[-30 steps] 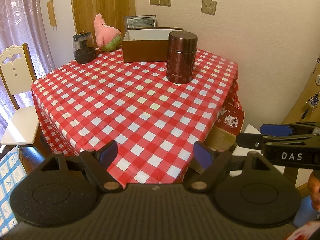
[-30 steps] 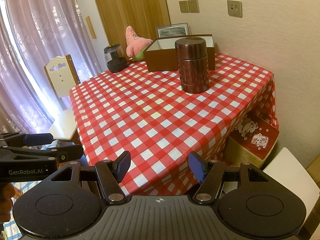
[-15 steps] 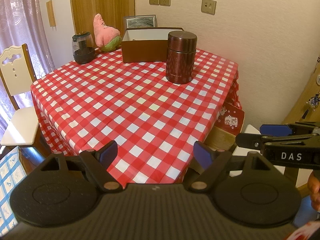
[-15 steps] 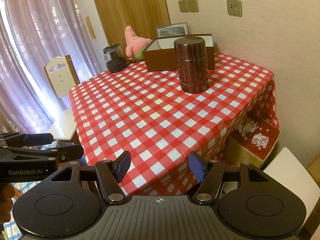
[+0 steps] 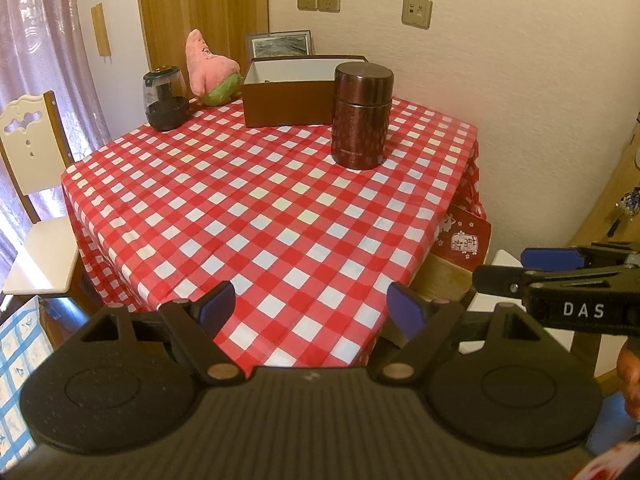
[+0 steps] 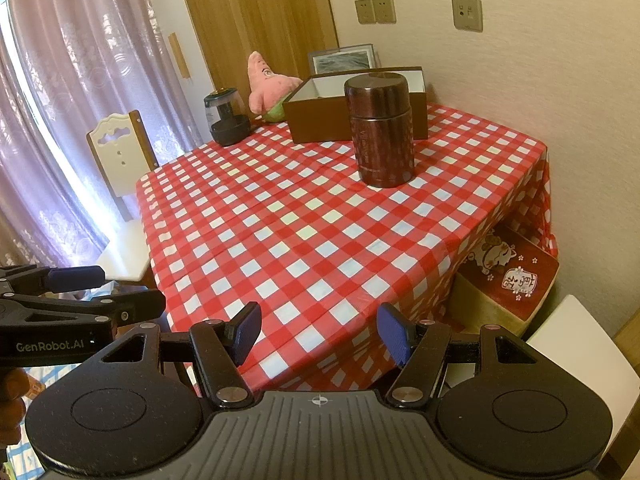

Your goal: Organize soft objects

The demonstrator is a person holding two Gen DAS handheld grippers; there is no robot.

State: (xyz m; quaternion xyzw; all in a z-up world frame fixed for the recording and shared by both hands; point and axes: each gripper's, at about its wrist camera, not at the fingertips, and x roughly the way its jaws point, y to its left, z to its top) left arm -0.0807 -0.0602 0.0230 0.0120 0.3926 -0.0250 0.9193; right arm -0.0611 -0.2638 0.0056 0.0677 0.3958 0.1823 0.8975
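1. The pink plush toy (image 5: 210,66) is seen at the far left corner of the surface (image 5: 256,216), propped roughly upright with its pointed top up, just left of the open brown box (image 5: 296,98); whether it touches the box cannot be told
2. From both claws the toy lies far ahead and to the left, across the whole checked cloth; neither claw is near it
3. The left claw (image 5: 310,308) is held wide, nothing between its pads, at the near edge of the surface
4. The right claw (image 6: 318,330) is held somewhat narrower but apart, nothing held, also at the near edge, to the right of the left one
5. The left claw is judged the nearer one to the toy, since the toy sits on the left side
6. A dark glass jar (image 5: 165,102) stands just left of the toy, near it; it could be knocked on a reach from the left
7. A tall brown canister (image 5: 362,114) stands in front of the box's right end, on the right claw's line toward the box
8. The box is likely the drop place; its opening faces up
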